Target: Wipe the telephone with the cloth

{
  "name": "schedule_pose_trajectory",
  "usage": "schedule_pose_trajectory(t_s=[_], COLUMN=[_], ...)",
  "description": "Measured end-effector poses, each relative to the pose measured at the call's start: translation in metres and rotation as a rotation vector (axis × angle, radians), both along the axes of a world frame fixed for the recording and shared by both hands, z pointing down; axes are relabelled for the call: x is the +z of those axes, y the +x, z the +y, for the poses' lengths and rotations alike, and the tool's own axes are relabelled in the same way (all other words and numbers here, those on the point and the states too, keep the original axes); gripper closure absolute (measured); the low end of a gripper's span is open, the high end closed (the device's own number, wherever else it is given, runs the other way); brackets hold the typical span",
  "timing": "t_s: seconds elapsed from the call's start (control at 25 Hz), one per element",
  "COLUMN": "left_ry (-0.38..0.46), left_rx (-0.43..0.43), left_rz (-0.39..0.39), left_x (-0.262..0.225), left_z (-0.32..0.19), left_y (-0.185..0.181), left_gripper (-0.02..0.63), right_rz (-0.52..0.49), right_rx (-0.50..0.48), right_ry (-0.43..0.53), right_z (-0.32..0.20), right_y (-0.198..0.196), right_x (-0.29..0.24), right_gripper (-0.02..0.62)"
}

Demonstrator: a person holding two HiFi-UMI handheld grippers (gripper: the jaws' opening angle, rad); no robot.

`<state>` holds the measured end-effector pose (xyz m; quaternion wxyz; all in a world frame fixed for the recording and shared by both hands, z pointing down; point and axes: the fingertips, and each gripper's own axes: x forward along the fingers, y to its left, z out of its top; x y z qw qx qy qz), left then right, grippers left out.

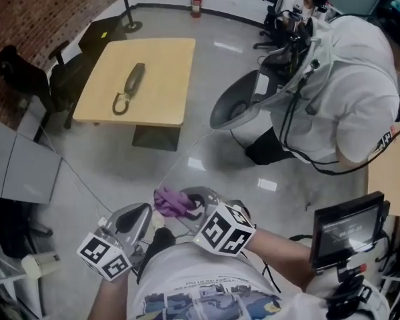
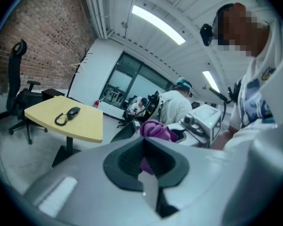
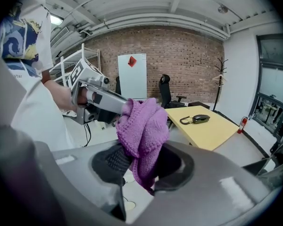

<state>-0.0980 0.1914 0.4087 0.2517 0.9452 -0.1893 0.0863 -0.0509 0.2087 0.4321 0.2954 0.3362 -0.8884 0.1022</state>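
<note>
The right claw (image 1: 187, 204) is clamped on the cloth (image 1: 172, 201), a purple knitted fabric with a coarse ribbed weave. In the right gripper view the cloth (image 3: 144, 128) bunches into a rounded wad above the dark ridged pads (image 3: 114, 160), with one fold hanging below them. The left claw (image 1: 144, 209) has its smooth grey jaws together with nothing between them; the purple seen past them in the left gripper view belongs to the cloth (image 2: 156, 130) in the other claw.

In the head view, the telephone (image 1: 131, 85) lies at 11 o'clock from both claws, well apart from them. It is a dark, slim, oblong handset lying flat on the desk (image 1: 167, 102), with a looped cord at its 7 o'clock end. The desk has a pale yellow, smooth top with rounded corners. The floor (image 1: 207, 172) is glossy grey.
</note>
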Motion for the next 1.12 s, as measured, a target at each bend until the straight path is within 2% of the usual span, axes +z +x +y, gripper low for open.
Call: schedule_pose_trajectory(t_s=[0.4, 0.6, 0.84, 1.12], left_ry=[0.01, 0.008, 0.014, 0.003], left_rx=[0.025, 0.068, 0.107, 0.106], left_rz=[0.012, -0.021, 0.014, 0.01], left_x=[0.021, 0.017, 0.02, 0.021], left_z=[-0.027, -0.028, -0.064, -0.074], left_y=[-0.014, 0.003, -0.031, -0.04], left_gripper=[0.603, 0.603, 0.603, 0.603], right_rz=[0.016, -0.006, 0.026, 0.033], right_rx=[0.003, 0.028, 0.059, 0.057], right_ry=[0.008, 0.012, 0.019, 0.019], right_z=[-0.022, -0.025, -0.06, -0.069], right_y=[-0.022, -0.008, -0.048, -0.055], right_x=[0.018, 0.01, 0.013, 0.008], right_gripper=[0.476, 0.476, 0.476, 0.476])
